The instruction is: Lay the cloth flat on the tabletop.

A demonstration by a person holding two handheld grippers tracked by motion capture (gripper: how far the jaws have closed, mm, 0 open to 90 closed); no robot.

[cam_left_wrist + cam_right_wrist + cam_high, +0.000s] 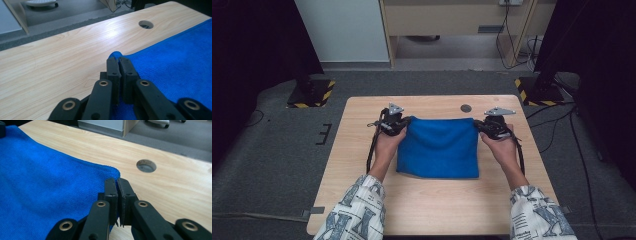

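Note:
A blue cloth point(439, 147) lies flat on the wooden table point(432, 205), folded into a rough square. My left gripper point(403, 122) sits at the cloth's far left corner. In the left gripper view its jaws are shut on that corner of the cloth point(180, 65), with a blue nub poking out at the tips of the left gripper point(119, 60). At the far right corner rests my right gripper point(480, 124). The right gripper point(116, 181) has its jaws pressed together on the cloth point(45, 187) edge there. Both corners stay low, at table level.
A round hole point(466, 108) is cut in the table just beyond the cloth's far edge, and shows as the hole point(146, 24) and the hole point(146, 166). Stand bases with yellow-black stripes point(309, 93) point(539, 92) flank the table. Cables point(557, 125) trail on the floor at right.

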